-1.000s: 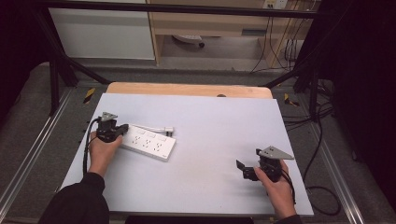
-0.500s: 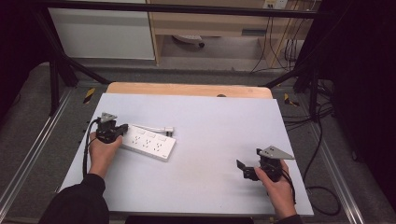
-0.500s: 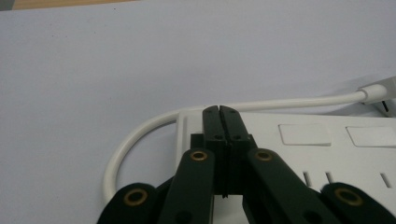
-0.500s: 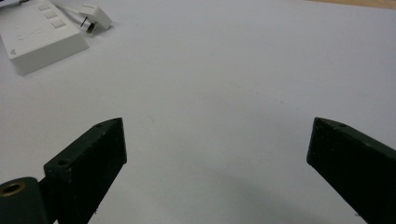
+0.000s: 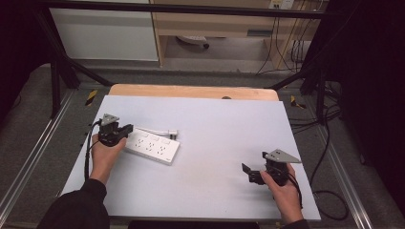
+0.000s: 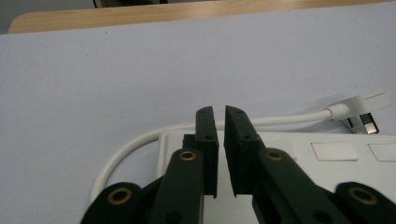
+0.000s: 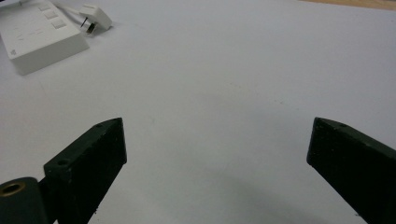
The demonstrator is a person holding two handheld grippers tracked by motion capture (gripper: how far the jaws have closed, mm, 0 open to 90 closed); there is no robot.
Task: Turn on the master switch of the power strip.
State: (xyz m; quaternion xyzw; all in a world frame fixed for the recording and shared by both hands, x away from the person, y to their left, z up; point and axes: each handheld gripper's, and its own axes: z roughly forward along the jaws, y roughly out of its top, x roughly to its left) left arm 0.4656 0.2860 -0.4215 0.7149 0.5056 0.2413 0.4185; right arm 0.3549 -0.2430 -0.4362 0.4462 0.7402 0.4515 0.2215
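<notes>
Table (image 5: 205,191) first: a pale grey top with a bare wooden strip (image 5: 191,91) along its far edge, spreading wide ahead of both grippers.

Next in size, the white power strip (image 5: 153,146) lies flat on the table, its near end right under the tips of the left gripper (image 5: 125,130). In the left gripper view the strip (image 6: 327,177) sits directly beneath and beyond the jaws, touching or almost touching them; which, I cannot tell. From the right gripper (image 5: 248,172) the strip is well apart, off across the table; in the right gripper view its end (image 7: 39,35) shows far ahead at the upper left.

The left gripper (image 6: 219,140) has its jaws parted by only a narrow slit, having just been opening from fully pressed together, and nothing is pinched between them. The right gripper (image 7: 217,154) rests near the table's near edge with its jaws spread wide over bare tabletop, holding nothing.

The strip's white cord (image 6: 140,142) curls out from the end beside the left gripper and runs along the strip's far side.

Smallest, the white plug (image 6: 362,109) lies at the cord's end, beyond the left gripper and just past the strip; it also shows in the high view (image 5: 172,133).
</notes>
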